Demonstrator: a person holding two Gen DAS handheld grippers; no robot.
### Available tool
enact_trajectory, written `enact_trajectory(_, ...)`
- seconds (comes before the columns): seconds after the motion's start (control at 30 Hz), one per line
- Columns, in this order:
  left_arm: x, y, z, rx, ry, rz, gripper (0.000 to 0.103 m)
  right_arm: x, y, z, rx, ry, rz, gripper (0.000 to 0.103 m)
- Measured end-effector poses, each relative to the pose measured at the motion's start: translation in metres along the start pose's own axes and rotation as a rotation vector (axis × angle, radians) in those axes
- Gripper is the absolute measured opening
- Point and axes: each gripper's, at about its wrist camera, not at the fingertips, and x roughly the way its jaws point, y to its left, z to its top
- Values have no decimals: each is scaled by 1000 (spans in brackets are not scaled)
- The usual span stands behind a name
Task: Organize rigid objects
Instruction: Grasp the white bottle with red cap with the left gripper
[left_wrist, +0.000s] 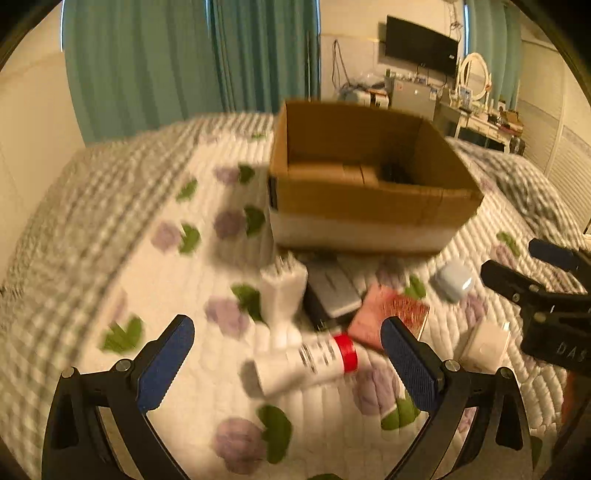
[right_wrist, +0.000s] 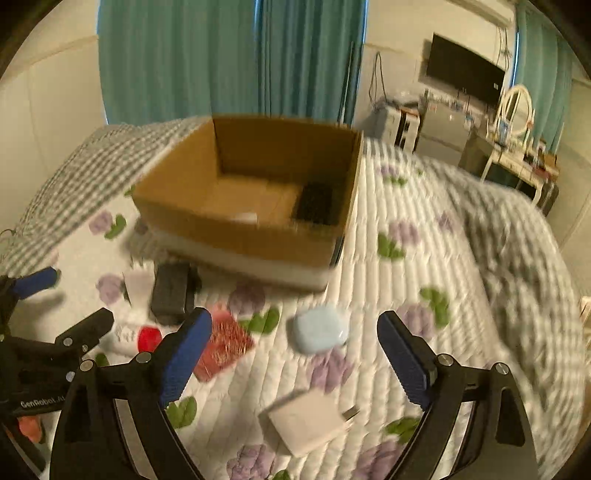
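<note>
From my left wrist view, my left gripper (left_wrist: 286, 354) hangs wide open over the quilt (left_wrist: 155, 280), holding nothing; the white tube with a red band (left_wrist: 306, 363) lies between its fingers, on the near side of the cardboard box (left_wrist: 369, 210). From my right wrist view, my right gripper (right_wrist: 293, 350) is equally spread and empty, with the blue case (right_wrist: 319, 330) and white charger (right_wrist: 310, 422) also short of the box.

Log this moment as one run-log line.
left tongs: open, over tube | right tongs: open, over blue case | box: black item inside
</note>
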Motion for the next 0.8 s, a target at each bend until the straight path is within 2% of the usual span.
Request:
enact_trajectory(0.07,10,-2,-6,-12,28,-6,103,11,0,-11,-5,26,-15,92)
enact_trajectory(0.17,24,-9,-13,0,49,27,103,25,-4,-19,28,63,1,92)
enact_trajectory(0.37,45,-9,-23,-4,81,53,102,34,-12,-23,74,84,14,92)
enact_trajectory(0.43,48,-5,-24,-28,77,29,99,36,-12,-25,76,92,10,92)
enact_trajectory(0.5,47,-3,-24,-50,76,-22,83,37,-10,-25,70,96,11,92)
enact_trajectory(0.7,32,-6,-23,-11,74,-42,82,38,4,-23,5,94,53,92)
enact_trajectory(0.8,12,-3,-18,32,19,-33,82,40,17,-22,-65,93,88,92)
